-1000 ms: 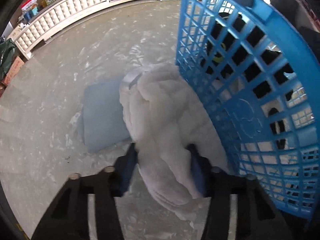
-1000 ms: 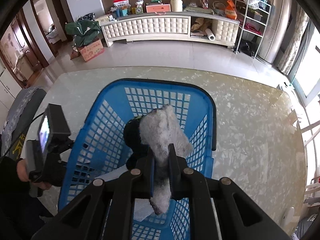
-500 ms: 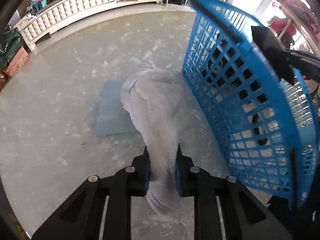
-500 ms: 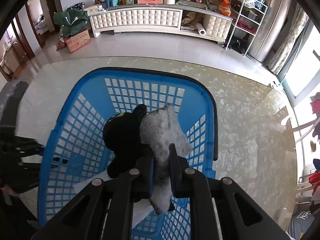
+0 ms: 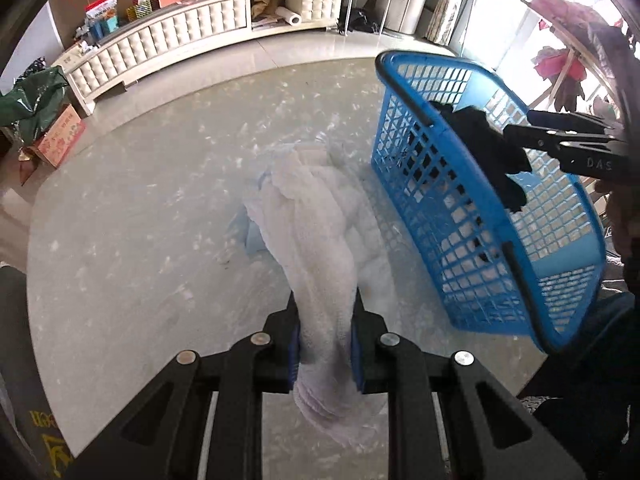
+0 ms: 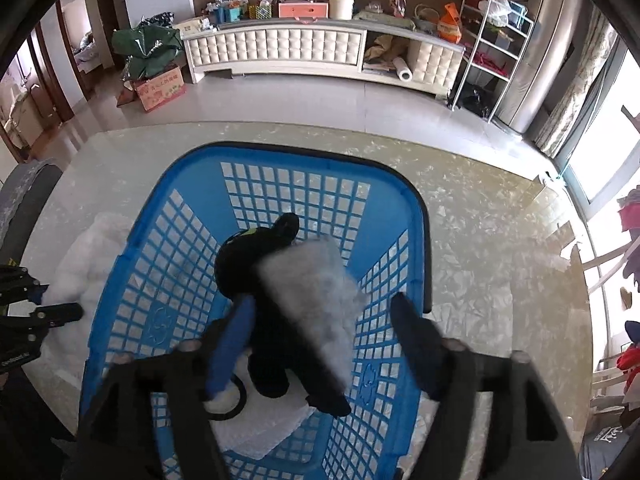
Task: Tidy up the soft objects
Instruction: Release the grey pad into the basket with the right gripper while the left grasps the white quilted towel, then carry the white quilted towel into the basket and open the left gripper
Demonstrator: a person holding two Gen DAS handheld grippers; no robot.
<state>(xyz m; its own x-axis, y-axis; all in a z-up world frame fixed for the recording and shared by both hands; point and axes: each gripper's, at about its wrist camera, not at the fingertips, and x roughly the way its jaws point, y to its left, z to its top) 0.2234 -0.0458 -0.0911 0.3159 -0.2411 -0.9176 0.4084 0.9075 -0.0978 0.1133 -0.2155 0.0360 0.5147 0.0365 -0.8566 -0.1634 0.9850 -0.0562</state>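
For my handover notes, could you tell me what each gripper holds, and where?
Left gripper: white towel, pinched near its lower end. Right gripper: nothing; jaws just opened, grey-black cloth loose between them.

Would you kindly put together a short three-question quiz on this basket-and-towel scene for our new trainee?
1. True or false: the left gripper is shut on the white towel.
2. Where is the grey and black soft item that lies between the right gripper's open jaws? A) over the blue basket B) over the bare table C) on the floor
3. Fill in: under the towel on the table lies a pale ____ folded cloth.

Key: 1 true; 2 A; 3 blue.
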